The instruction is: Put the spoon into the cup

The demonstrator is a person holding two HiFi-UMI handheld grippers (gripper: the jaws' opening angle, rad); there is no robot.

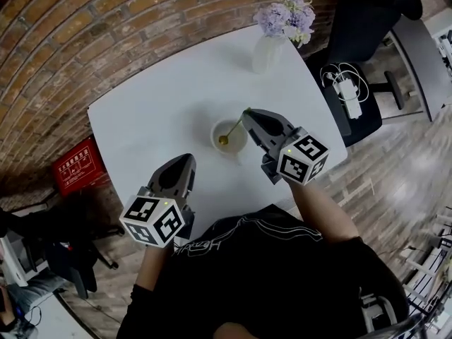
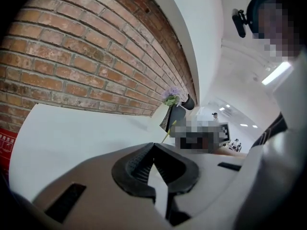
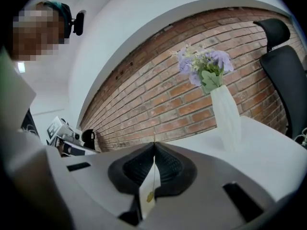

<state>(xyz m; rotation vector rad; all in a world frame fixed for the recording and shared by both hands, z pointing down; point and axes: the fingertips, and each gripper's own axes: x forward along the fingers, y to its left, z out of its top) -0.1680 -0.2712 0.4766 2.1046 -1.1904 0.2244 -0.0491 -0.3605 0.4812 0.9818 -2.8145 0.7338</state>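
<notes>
Grips the spoon (image 1: 233, 127) by its handle tip in the right gripper (image 1: 248, 111), jaws pinched tight on it, with the bowl dangling at the mouth of the cup (image 1: 236, 151) mid-table. Lower straight down, steady, avoiding the rim; release only with the bowl deep inside. Leave the left gripper (image 1: 186, 158), shut and empty, near-left, clear of the cup.

**Both jaws closed; right one holds spoon**

Head view. Left gripper (image 1: 182, 162) sits lower left of centre, tilted downward, jaws together with nothing between them. Right gripper (image 1: 248, 113) sits right of centre, jaws pinched on the spoon (image 1: 233, 128) handle. Left forearm (image 1: 150, 263) and right forearm (image 1: 321, 207) extend upward from the torso at frame bottom.
</notes>
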